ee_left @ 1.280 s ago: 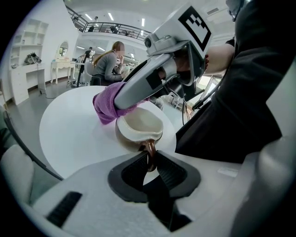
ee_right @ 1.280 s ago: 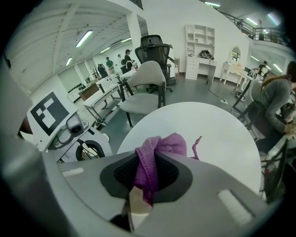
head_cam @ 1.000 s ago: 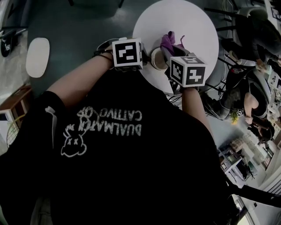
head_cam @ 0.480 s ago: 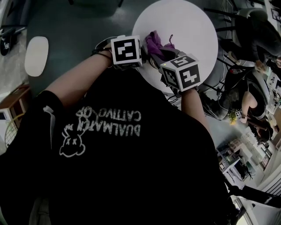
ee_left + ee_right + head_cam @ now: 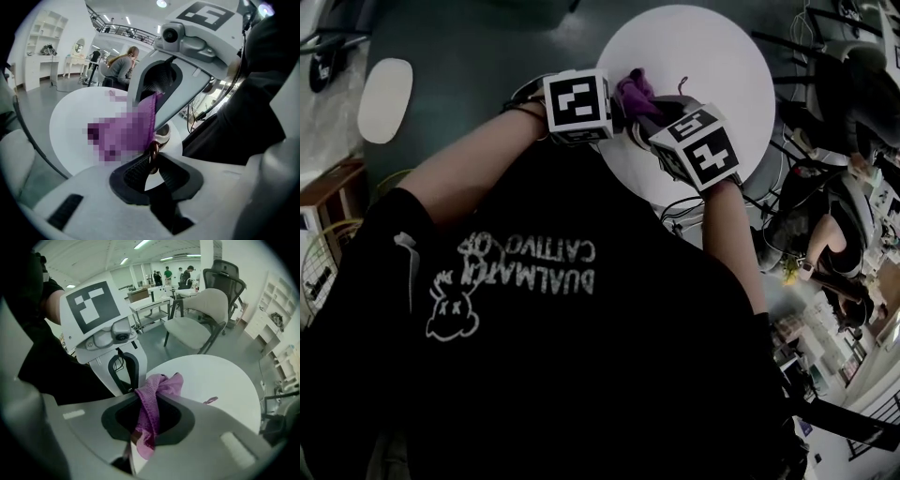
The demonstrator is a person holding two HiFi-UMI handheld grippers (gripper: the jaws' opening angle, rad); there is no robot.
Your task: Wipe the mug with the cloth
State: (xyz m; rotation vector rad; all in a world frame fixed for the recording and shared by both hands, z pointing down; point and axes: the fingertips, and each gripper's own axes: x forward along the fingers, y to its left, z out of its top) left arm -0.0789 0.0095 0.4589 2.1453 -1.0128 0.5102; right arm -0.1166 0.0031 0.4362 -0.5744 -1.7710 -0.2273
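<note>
Over the near edge of the round white table (image 5: pixel 712 66), my left gripper (image 5: pixel 614 111) is shut on the mug's thin brown rim (image 5: pixel 153 157). A bit of the mug's pale body (image 5: pixel 162 137) shows just past the jaws. The mug is hidden in the head view under the cloth and the grippers. My right gripper (image 5: pixel 645 117) points steeply down, shut on the purple cloth (image 5: pixel 150 420), which bunches out past its jaws (image 5: pixel 164 383). The cloth (image 5: pixel 633 91) lies between the two marker cubes, against the mug. The right gripper's body (image 5: pixel 187 42) fills the top of the left gripper view.
The far half of the table (image 5: pixel 220 380) is bare except for a small purple loop (image 5: pixel 210 400). Office chairs (image 5: pixel 197 324) stand beyond it, and more chairs and cables (image 5: pixel 844 84) sit to the right. A white oval pad (image 5: pixel 382 98) lies on the floor at left.
The right gripper has rolled and shifted left toward the left gripper, carrying the cloth over the mug. The mug's open top, visible a second ago, is now covered.
</note>
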